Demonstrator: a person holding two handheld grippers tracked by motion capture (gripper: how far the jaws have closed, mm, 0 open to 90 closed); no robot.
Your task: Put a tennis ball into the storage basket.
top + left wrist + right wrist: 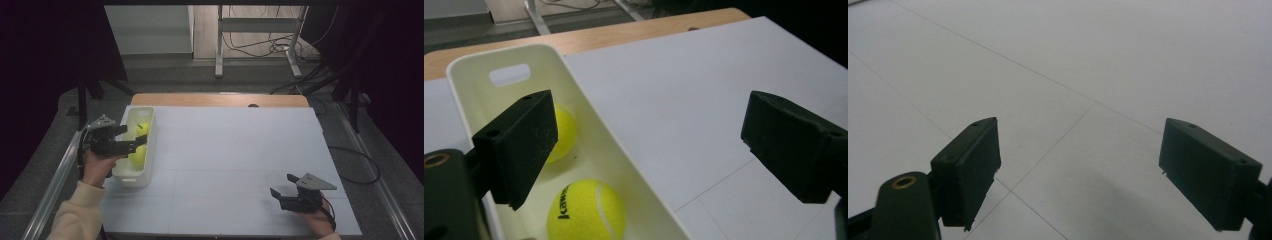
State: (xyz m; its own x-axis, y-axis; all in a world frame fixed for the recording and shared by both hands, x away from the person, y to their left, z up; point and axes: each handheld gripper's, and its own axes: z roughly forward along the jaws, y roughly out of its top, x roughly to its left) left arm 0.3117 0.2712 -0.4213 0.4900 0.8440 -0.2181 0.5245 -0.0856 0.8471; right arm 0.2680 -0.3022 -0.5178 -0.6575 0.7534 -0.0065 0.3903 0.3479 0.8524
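A white oblong bin (131, 177) stands at the table's left edge with two yellow tennis balls in it. In the high view one ball (143, 128) lies farther back and the other (139, 155) nearer. My left gripper (135, 135) hovers over the bin, open, with nothing between its jaws. In the left gripper view its jaws (659, 145) stand wide above the bin's (479, 75) right wall, the near ball (586, 212) below and the far ball (563, 131) partly behind the left jaw. My right gripper (281, 184) rests open near the front right, over bare table (1093, 170).
The white table top (225, 150) stretches between the two grippers, with a wooden strip (220, 100) along its far edge. Beyond it are a floor with cables and a metal stand (257, 45). A metal rail (55, 180) runs along the left side.
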